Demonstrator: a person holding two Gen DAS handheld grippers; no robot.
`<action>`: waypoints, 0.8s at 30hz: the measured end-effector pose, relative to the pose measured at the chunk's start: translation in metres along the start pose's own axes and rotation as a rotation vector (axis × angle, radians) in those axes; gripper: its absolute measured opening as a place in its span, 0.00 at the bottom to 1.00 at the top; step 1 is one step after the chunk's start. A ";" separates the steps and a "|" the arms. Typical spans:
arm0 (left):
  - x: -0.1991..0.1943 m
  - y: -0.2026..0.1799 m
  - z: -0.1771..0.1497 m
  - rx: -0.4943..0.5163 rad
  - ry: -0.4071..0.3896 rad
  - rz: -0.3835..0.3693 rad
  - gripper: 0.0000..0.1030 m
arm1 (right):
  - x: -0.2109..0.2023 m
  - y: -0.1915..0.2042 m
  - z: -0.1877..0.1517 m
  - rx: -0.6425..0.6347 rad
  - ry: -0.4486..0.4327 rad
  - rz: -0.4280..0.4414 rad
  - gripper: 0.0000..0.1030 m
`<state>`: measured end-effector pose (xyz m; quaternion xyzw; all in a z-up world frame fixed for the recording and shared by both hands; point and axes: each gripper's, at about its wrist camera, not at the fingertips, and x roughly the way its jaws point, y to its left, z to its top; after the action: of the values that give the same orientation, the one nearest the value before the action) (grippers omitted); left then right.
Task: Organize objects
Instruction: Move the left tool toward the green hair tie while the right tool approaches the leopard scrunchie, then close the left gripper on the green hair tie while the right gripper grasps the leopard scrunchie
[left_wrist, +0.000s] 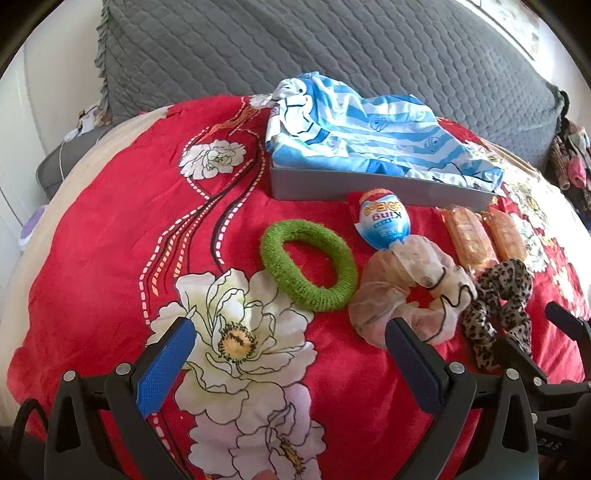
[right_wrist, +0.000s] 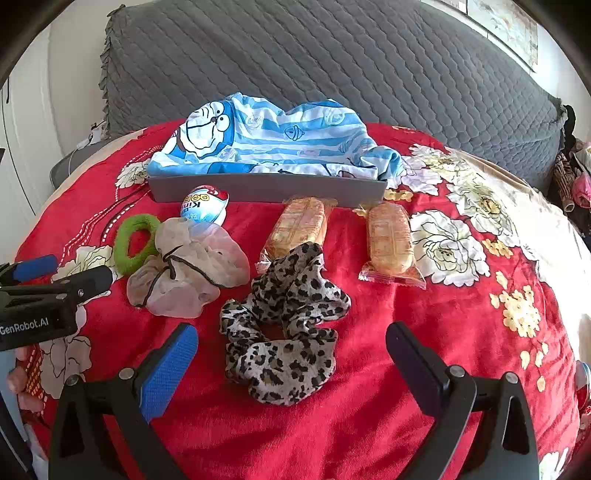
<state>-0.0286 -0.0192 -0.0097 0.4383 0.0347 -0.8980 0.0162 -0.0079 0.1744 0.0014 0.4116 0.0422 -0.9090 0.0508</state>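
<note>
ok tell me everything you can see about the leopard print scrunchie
The leopard print scrunchie is a soft, thin-looking fabric ring in beige with black and brown spots, crumpled and twisted into loose folds. It lies flat on the red floral blanket, directly ahead of the open right claw, untouched. Its far edge overlaps the near end of one wrapped snack cake; the sheer beige scrunchie lies just left.

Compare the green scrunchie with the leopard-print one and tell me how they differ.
The green scrunchie is one solid colour and looks fuzzy; the leopard-print scrunchie is spotted and looks thin and smooth. The green one lies as an open ring with red blanket showing through; the leopard one is crumpled into loose folds. The green one touches the sheer beige scrunchie, while the leopard one overlaps a wrapped snack. Both lie loose on the blanket, held by neither gripper.
</note>
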 end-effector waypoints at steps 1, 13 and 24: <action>0.002 0.001 0.001 -0.001 0.000 0.004 1.00 | 0.000 0.000 0.000 0.001 0.000 -0.001 1.00; 0.026 0.010 0.014 -0.028 0.012 0.016 1.00 | 0.015 -0.004 0.002 0.017 0.019 -0.016 1.00; 0.048 0.006 0.020 -0.032 0.031 0.006 1.00 | 0.019 0.003 0.005 -0.040 -0.009 -0.046 0.99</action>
<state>-0.0734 -0.0266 -0.0354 0.4518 0.0481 -0.8905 0.0257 -0.0239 0.1701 -0.0093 0.4055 0.0695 -0.9106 0.0382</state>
